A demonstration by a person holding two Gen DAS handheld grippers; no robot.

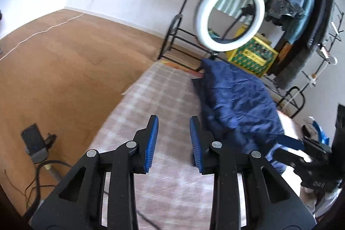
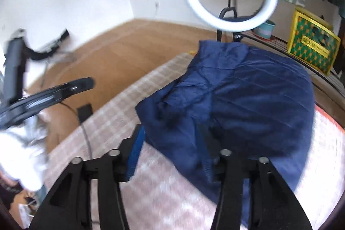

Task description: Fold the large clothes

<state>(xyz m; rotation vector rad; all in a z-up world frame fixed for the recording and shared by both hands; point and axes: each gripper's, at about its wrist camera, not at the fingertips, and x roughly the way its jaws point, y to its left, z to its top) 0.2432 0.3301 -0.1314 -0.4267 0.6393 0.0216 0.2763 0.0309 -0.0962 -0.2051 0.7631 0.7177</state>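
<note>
At the far left of the left wrist view a phone (image 1: 32, 137) stands on a holder on the brown carpet (image 1: 75, 53), and its lower part goes into dark cables that are hard to make out. The left gripper (image 1: 173, 143) hangs above the checked blanket (image 1: 151, 100); its blue pads are apart and nothing is between them. To the right lies the dark blue garment (image 1: 237, 100), folded over in a thick heap on the blanket. Behind it stand a ring light (image 1: 231, 16), a yellow and green box (image 1: 252, 55) and a rack of hanging clothes (image 1: 301, 3), cut off at the picture edge. At the lower right the right gripper (image 1: 301, 154) is only a blurred dark shape.

In the right wrist view the right gripper (image 2: 170, 156) has its jaws spread. The garment (image 2: 248, 100) covers the fingertips, so I cannot tell if the pads touch the cloth.
</note>
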